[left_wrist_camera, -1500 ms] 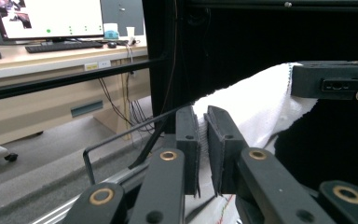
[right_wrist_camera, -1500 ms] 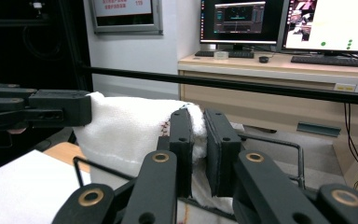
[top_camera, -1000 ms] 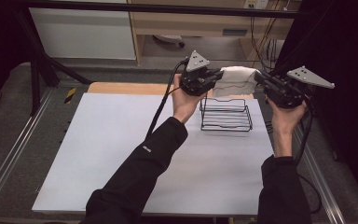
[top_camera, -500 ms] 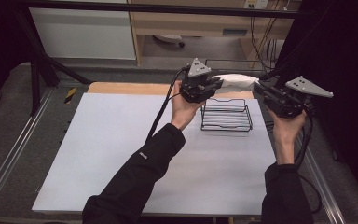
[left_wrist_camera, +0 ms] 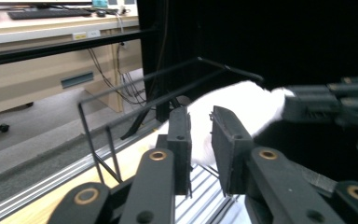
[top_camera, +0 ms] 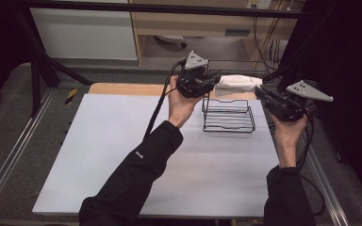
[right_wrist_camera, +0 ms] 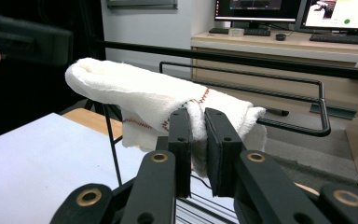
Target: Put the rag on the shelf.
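While we hold the white cotton cloth [top_camera: 235, 84] above the black wire rack [top_camera: 228, 115], right gripper [right_wrist_camera: 196, 140] pinches it; left gripper [left_wrist_camera: 200, 140] jaws, cloth between, have just been easing apart.

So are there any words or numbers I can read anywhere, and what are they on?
None can be read.
Small white mark on the sleeve: too small to read.
White labels on the desk edge: blurred.
Monitors beyond the white cloth: text too small.
Label on the far cabinet: blurred.
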`<state>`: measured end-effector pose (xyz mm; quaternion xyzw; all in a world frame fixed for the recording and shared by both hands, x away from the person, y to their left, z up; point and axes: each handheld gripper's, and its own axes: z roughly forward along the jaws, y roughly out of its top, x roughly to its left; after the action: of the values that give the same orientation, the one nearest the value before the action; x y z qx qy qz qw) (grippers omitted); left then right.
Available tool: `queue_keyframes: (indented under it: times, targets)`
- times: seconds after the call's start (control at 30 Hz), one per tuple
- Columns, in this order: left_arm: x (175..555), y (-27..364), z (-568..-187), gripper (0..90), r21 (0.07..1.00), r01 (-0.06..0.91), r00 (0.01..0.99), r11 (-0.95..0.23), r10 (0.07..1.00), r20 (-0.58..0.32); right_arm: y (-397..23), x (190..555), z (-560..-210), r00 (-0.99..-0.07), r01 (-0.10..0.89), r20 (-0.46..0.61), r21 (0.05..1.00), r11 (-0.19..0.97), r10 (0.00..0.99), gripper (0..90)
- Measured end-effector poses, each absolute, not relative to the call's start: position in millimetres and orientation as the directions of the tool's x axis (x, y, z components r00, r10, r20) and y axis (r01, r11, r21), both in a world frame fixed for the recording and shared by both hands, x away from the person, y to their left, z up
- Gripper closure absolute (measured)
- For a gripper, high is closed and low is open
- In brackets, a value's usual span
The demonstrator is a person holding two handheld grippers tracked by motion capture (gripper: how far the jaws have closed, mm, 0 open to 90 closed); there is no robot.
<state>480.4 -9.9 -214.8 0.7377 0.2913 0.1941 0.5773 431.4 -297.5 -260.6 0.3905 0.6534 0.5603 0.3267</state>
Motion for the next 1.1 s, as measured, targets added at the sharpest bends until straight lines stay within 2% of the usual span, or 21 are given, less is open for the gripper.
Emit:
queue_keyframes:
  times: [0.07,0.23,0.63,1.0,1.1]
  targets:
    - [483.3,-13.2,-211.6,83.5,0.963,0.217,0.754,-0.163,0.654,-0.059,-297.4,431.2,-261.4,-0.482,0.145,0.010,0.987,0.068,0.876,81.4]
    - [493.7,-28.2,-211.2,89.4,0.951,0.249,0.746,-0.186,0.663,-0.065,-298.7,431.2,-262.7,-0.485,0.144,0.014,0.987,0.064,0.875,81.4]
    - [494.1,-35.1,-228.4,89.7,0.927,0.290,0.781,-0.238,0.619,-0.085,-299.9,430.3,-266.8,-0.488,0.149,0.013,0.986,0.068,0.873,79.8]
    - [493.2,-35.5,-243.4,89.7,0.918,0.290,0.785,-0.270,0.616,-0.066,-299.8,422.7,-256.3,-0.505,0.127,0.001,0.989,0.073,0.863,67.3]
    - [494.7,-36.6,-248.1,89.7,0.913,0.300,0.784,-0.275,0.617,-0.072,-299.5,422.5,-251.6,-0.508,0.129,0.010,0.989,0.065,0.861,71.6]
